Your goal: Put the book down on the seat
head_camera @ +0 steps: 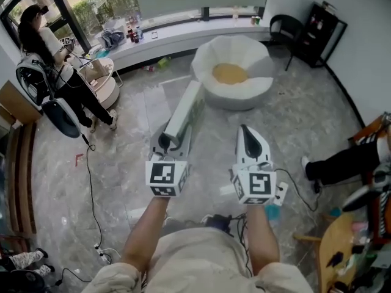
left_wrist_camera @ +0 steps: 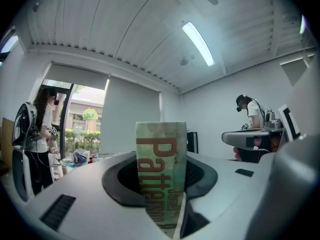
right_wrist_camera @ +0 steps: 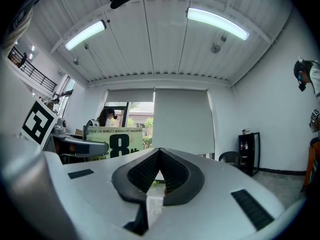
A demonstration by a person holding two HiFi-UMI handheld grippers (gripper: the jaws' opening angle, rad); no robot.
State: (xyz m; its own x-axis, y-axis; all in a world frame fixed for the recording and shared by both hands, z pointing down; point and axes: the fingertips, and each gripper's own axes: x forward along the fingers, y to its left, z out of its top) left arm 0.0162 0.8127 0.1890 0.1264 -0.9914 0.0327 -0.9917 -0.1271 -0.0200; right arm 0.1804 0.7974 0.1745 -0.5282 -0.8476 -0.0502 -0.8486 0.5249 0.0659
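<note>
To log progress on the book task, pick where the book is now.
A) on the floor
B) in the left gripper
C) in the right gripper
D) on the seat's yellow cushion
B: the book stands clamped in the left gripper; the right gripper is shut on nothing and the seat holds only its cushion.

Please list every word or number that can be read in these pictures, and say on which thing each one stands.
"Patterson": large brown letters down the spine of the book, left gripper view; the last letters are partly cut off.
"8th": large dark print on the book's cover, right gripper view.
Small print beside the spine name and the line above "8th": too blurred to read.
Cubes: square patterns only, no words.
</note>
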